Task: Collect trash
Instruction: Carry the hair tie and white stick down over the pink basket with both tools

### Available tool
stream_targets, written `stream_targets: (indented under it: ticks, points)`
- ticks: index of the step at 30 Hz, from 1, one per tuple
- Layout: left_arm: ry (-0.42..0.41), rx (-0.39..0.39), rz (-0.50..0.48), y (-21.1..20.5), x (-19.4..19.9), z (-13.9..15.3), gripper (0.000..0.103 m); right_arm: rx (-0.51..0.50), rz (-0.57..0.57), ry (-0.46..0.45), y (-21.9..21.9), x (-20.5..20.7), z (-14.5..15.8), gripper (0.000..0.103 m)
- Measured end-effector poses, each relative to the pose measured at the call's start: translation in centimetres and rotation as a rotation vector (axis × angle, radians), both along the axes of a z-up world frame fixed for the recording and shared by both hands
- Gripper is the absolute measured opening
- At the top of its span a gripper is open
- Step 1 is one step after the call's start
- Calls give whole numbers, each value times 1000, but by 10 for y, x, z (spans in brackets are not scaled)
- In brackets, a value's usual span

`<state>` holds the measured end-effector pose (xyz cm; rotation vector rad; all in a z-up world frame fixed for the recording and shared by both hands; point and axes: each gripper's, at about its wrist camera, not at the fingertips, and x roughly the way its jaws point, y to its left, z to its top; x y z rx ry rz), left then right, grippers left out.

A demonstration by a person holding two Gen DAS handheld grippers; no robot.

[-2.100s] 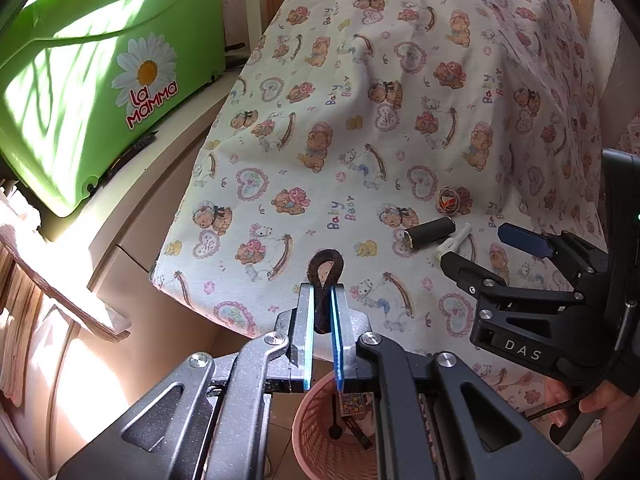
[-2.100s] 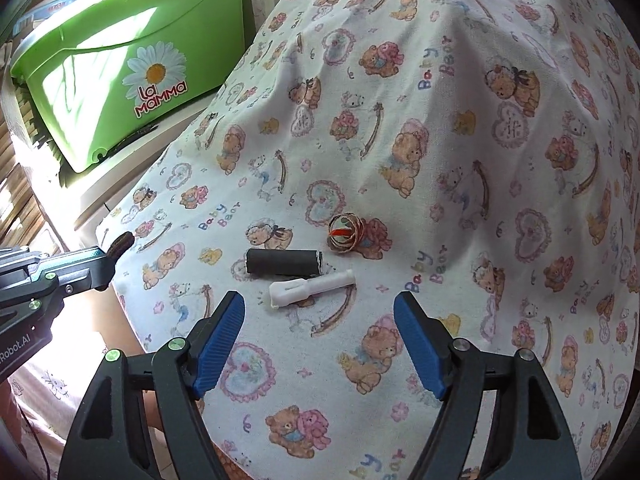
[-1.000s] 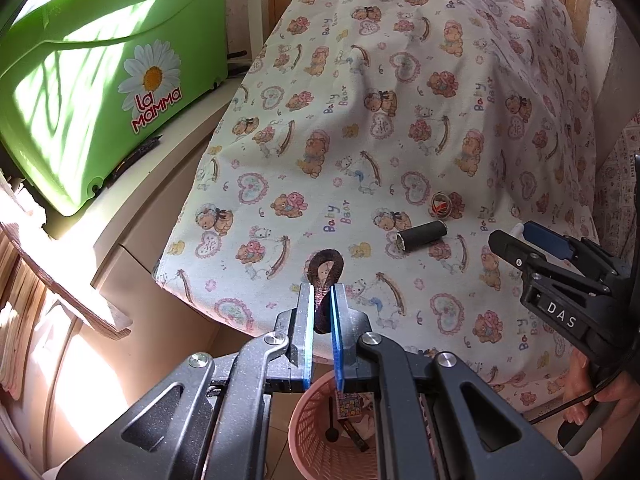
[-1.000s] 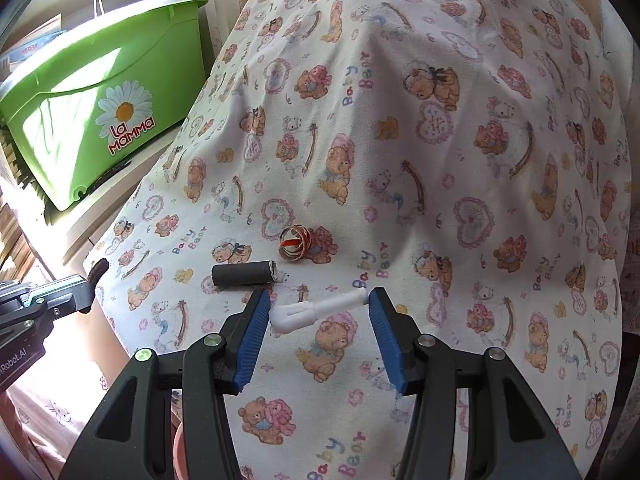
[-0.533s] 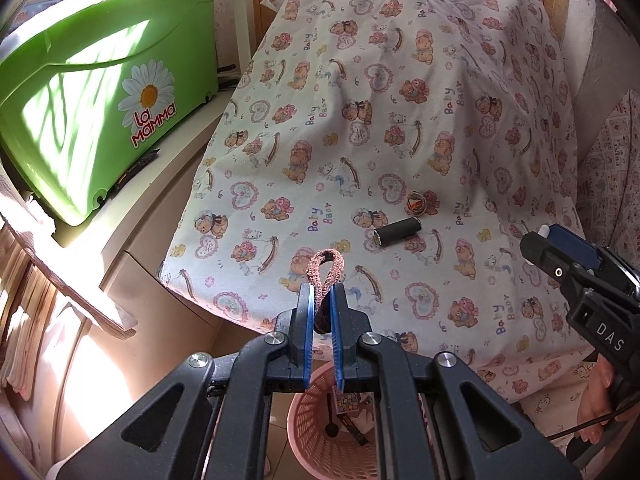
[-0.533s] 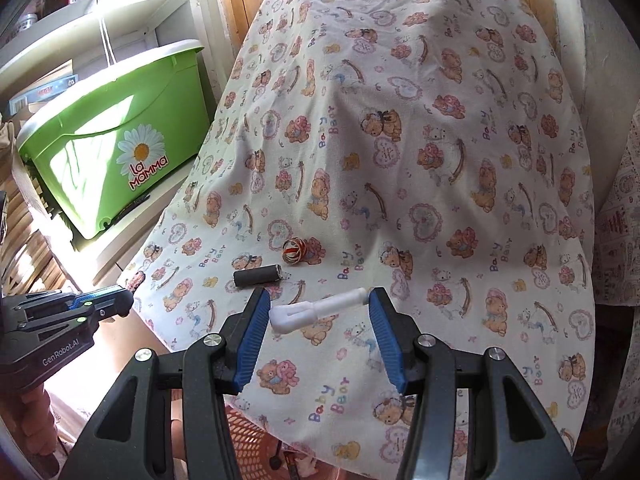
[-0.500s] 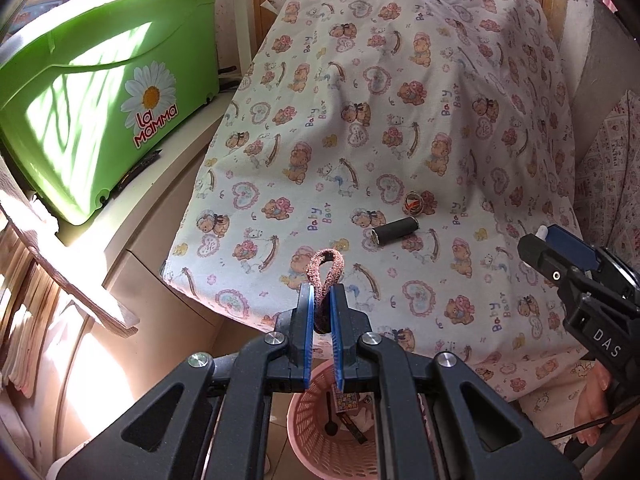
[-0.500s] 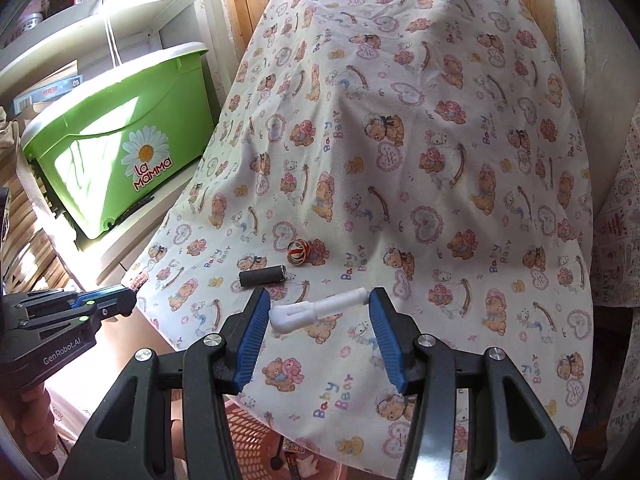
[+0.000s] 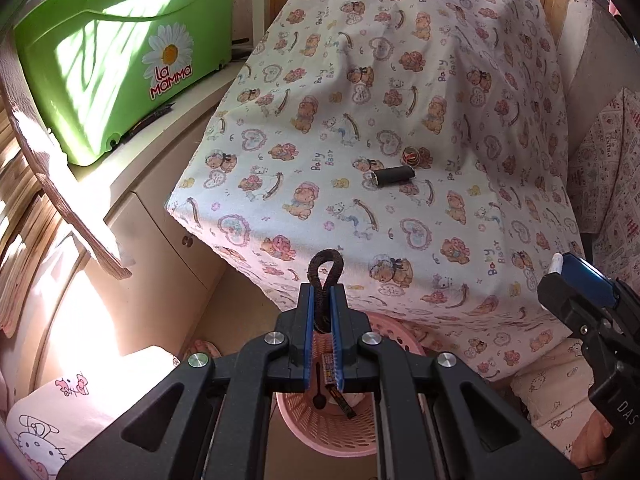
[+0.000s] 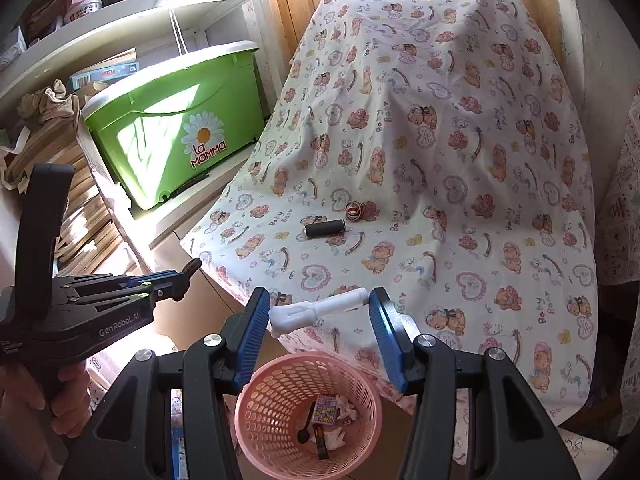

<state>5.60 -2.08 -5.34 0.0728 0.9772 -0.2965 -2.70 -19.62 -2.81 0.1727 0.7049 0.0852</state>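
Left gripper (image 9: 321,312) pinches a soft, light loop (image 9: 326,276); right gripper (image 10: 320,320) clamps a stiff white tube (image 10: 320,311) endwise over the basket (image 10: 308,412)

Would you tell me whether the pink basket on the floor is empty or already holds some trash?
Not empty: the pink basket holds a small printed packet, a dark spoon and crumpled white scraps, covering only its bottom.

Each gripper, the left gripper (image 9: 321,312) and the right gripper (image 10: 318,316), had black angular fingers, blue ribbed pads (image 10: 253,332) and silver screws. The left body bore "GenRobot.AI" lettering; the right bore "DAS".
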Motion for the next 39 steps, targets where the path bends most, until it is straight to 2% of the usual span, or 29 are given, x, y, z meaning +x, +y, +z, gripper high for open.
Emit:
stream_targets:
  ticks: [5, 11, 16, 25, 32, 39]
  points:
    - [91, -14, -7, 0, 6, -22, 7, -11, 21, 40, 6, 0, -12, 54]
    - [141, -2, -12, -1, 8, -37, 7, 0, 44, 93, 10, 6, -26, 54]
    - [218, 4, -9, -1, 15, -57, 8, 18, 78, 162, 17, 13, -44, 54]
    - [380, 63, 30, -6, 27, -115, 8, -35, 97, 292, 33, 25, -89, 54]
    - [450, 129, 39, -8, 25, -150, 8, -62, 102, 417, 38, 34, -130, 54]
    - [567, 120, 43, -11, 21, -179, 10, -137, 106, 523, 46, 39, -173, 54]
